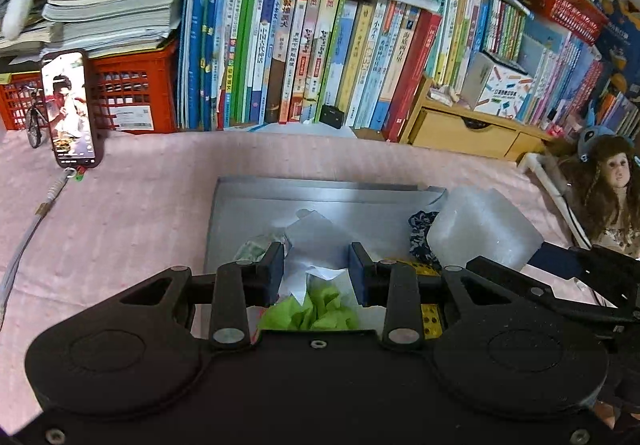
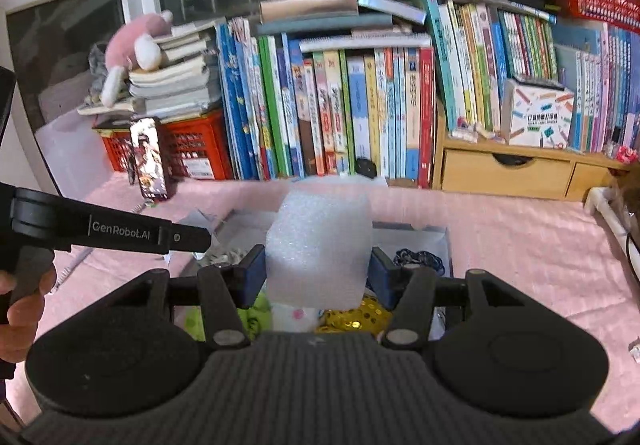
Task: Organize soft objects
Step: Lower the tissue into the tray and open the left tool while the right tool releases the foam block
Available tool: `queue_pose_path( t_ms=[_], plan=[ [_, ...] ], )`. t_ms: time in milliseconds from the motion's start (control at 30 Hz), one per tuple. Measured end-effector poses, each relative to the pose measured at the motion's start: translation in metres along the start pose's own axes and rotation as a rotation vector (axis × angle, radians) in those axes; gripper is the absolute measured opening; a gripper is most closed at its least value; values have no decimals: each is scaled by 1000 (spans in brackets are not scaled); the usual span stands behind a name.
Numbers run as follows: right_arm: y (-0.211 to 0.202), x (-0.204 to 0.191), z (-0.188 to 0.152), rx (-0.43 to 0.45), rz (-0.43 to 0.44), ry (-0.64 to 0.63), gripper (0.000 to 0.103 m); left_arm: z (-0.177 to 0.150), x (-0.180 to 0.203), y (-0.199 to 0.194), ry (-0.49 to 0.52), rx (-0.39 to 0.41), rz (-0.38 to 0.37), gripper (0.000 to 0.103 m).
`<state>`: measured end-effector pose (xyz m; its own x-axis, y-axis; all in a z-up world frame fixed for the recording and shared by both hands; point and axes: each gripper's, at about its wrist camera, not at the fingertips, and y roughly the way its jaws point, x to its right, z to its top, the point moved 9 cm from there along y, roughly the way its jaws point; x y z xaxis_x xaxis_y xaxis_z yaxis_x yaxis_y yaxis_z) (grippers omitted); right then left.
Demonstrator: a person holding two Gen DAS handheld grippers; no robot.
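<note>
"GenRobot.AI"-marked left tool (image 2: 188,237) — beside foam block (image 2: 318,249)

Crowded bookshelf (image 2: 340,105) behind pink tablecloth (image 2: 520,237)

The left gripper (image 1: 316,277), empty and nearly closed, hangs over a grey box (image 1: 248,205) holding green tissue (image 1: 316,311). At 3 o'clock, a white foam block (image 1: 484,227); at 10 o'clock, a phone (image 1: 72,109).
</note>
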<state>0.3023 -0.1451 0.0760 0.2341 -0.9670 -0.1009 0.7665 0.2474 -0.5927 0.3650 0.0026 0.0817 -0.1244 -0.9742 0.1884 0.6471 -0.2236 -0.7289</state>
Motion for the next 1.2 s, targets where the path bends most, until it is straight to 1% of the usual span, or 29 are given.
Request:
queue_pose_path(
  t_ms=[67, 200, 300, 533, 767, 1067, 1200],
  plan=[
    [9, 4, 1, -32, 2, -5, 58, 6, 2, 10, -3, -16, -1, 33],
    [33, 12, 6, -124, 25, 35, 59, 17, 7, 40, -37, -87, -25, 33],
    [54, 19, 8, -188, 23, 74, 58, 25, 7, 58, -48, -102, -11, 33],
    [93, 30, 2, -286, 14, 115, 58, 27, 8, 99, -74, -174, -12, 33],
    [121, 35, -1, -313, -9, 122, 58, 28, 7, 123, -74, -203, -9, 33],
    [142, 34, -9, -336, 16, 130, 58, 21, 4, 139, -84, -228, -5, 33],
    [147, 34, -13, -345, 12, 112, 58, 15, 0, 145, -89, -242, 0, 33]
  ],
)
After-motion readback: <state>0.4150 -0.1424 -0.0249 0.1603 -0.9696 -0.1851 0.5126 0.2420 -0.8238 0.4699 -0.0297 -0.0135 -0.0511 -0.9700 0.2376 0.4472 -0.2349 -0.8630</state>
